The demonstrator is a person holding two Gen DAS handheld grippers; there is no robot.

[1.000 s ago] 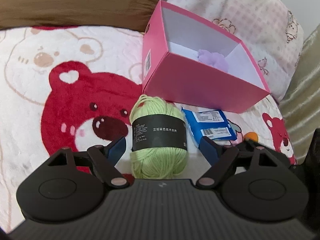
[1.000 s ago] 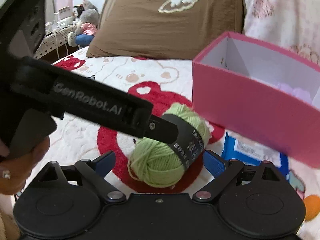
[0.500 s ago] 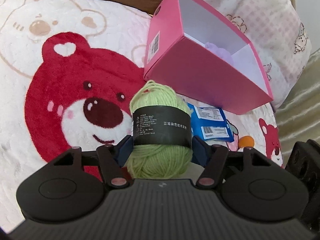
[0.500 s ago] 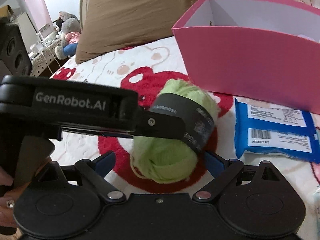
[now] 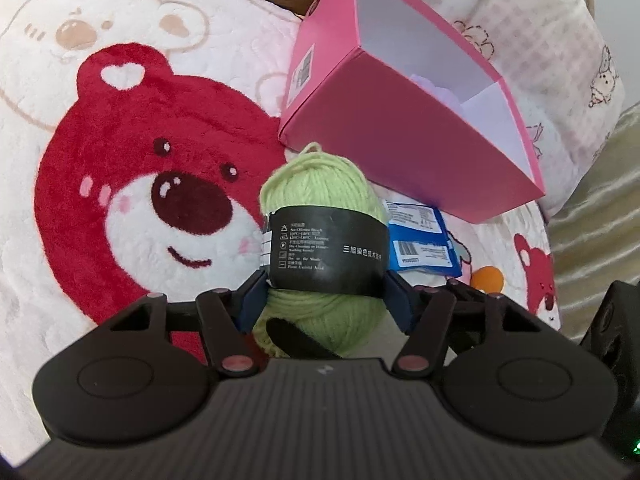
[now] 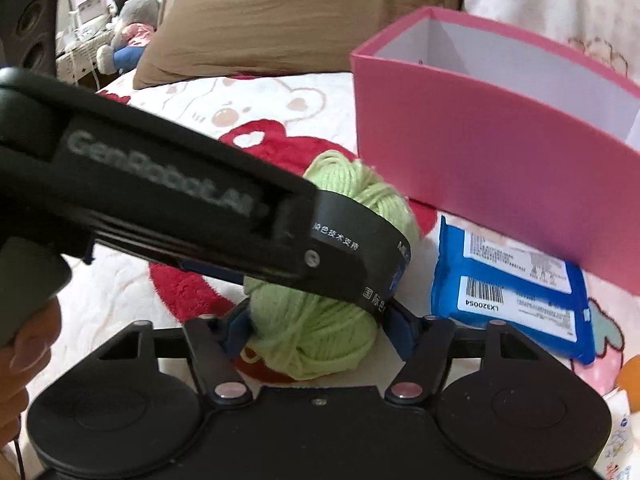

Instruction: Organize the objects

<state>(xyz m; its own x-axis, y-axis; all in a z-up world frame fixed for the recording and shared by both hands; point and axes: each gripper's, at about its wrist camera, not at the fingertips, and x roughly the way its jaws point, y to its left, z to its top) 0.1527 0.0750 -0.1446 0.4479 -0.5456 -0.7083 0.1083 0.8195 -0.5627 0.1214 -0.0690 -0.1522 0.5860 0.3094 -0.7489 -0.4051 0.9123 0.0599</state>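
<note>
Two handheld grippers close in on one ball of green yarn [image 5: 320, 200] on a bed spread with a red bear blanket [image 5: 132, 148]. The left gripper [image 5: 324, 292] has its blue fingers [image 5: 253, 298] pressed to either side of the ball at its black paper band [image 5: 326, 254], the firmest part of a soft thing and so the likeliest to hold. The right gripper [image 6: 318, 328] comes at the same ball from the near side, below the left one's arm; its fingers [image 6: 400, 330] have just been closing and now sit against the yarn's lower half, apparently to steady or take over the load. The ball looks barely clear of the blanket, if at all. Just behind it stands the open pink box [image 5: 420, 128], already holding something lilac, which seems the yarn's destination. A blue packet [image 6: 516, 292] lies flat beside the box wall, waiting its turn.
</note>
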